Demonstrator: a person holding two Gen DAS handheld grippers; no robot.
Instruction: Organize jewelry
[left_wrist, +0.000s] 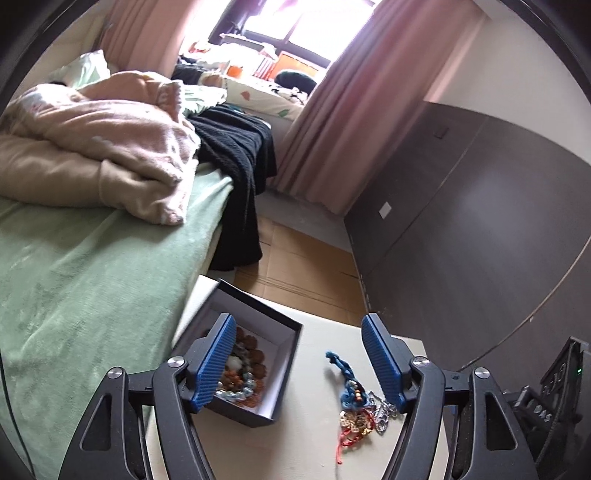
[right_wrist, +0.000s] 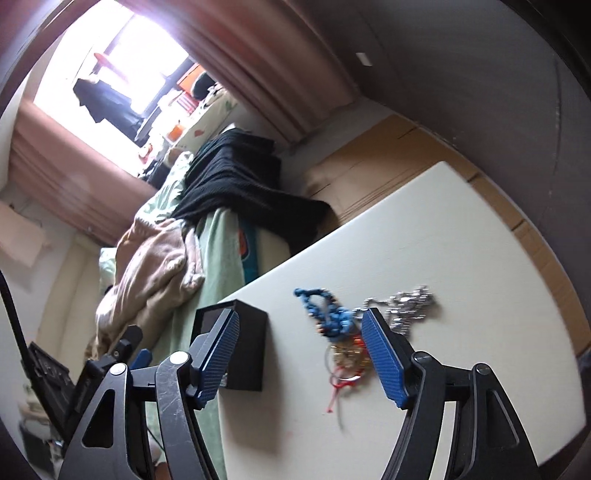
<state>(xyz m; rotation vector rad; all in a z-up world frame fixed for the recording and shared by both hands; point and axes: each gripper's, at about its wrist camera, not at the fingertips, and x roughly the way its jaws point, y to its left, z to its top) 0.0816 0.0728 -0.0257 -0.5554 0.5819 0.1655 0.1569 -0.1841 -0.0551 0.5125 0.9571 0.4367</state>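
black box (left_wrist: 236, 354) hugs the table's (left_wrist: 314, 454) left edge; jewelry heap (left_wrist: 360, 410) mid-table; both jaws gape, empty.

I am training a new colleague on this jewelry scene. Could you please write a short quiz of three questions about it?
1. True or false: the box already holds some jewelry.
2. Which lies loose on the table? A) a blue cord B) a watch C) a spoon
3. Fill in: the left gripper and right gripper are both ____.

Key: 1 true; 2 A; 3 open.
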